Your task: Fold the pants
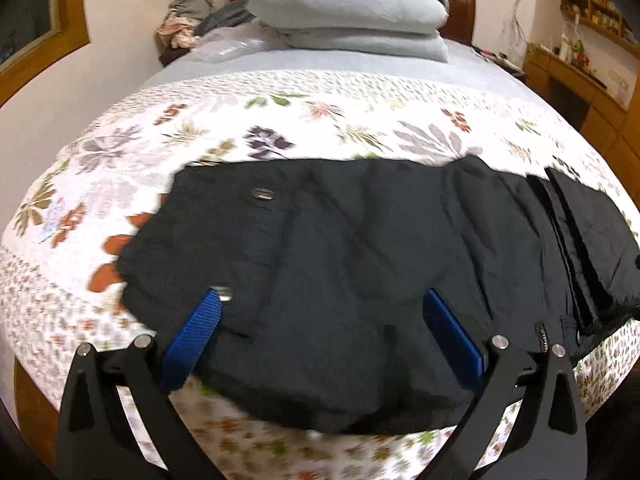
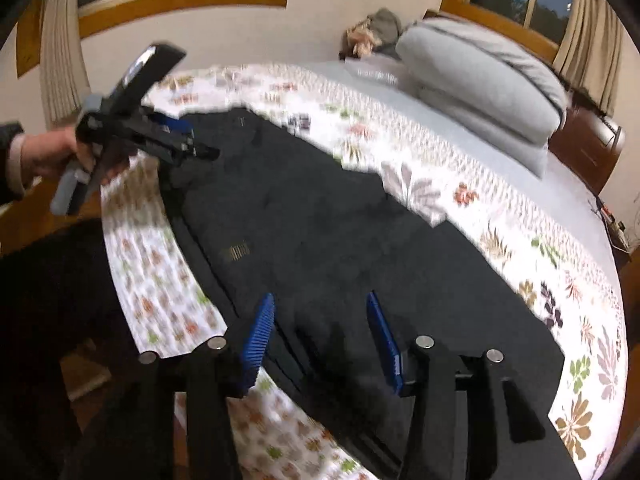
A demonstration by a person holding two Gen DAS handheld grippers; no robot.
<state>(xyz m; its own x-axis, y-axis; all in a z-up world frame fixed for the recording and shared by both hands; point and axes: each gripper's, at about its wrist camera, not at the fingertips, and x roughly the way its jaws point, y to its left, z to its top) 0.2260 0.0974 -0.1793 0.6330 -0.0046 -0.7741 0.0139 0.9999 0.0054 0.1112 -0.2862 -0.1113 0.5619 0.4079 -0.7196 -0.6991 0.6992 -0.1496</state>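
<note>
Black pants (image 1: 360,248) lie spread across the near edge of a bed, waist end toward the left in the left wrist view, with a metal button (image 1: 262,193) showing. My left gripper (image 1: 324,300) is open, its blue pads above the near part of the pants, holding nothing. In the right wrist view the pants (image 2: 340,240) stretch away along the bed edge. My right gripper (image 2: 320,308) is open just above the pants' near end, empty. The left gripper (image 2: 188,140) also shows there, held by a hand over the far end.
The bed has a floral quilt (image 1: 280,120) over a pale blue sheet. Folded grey bedding (image 1: 352,12) is stacked at the headboard, with a heap of clothes (image 1: 188,16) beside it. Wooden shelves (image 1: 580,60) stand at the right. The wooden floor (image 2: 88,376) lies below the bed edge.
</note>
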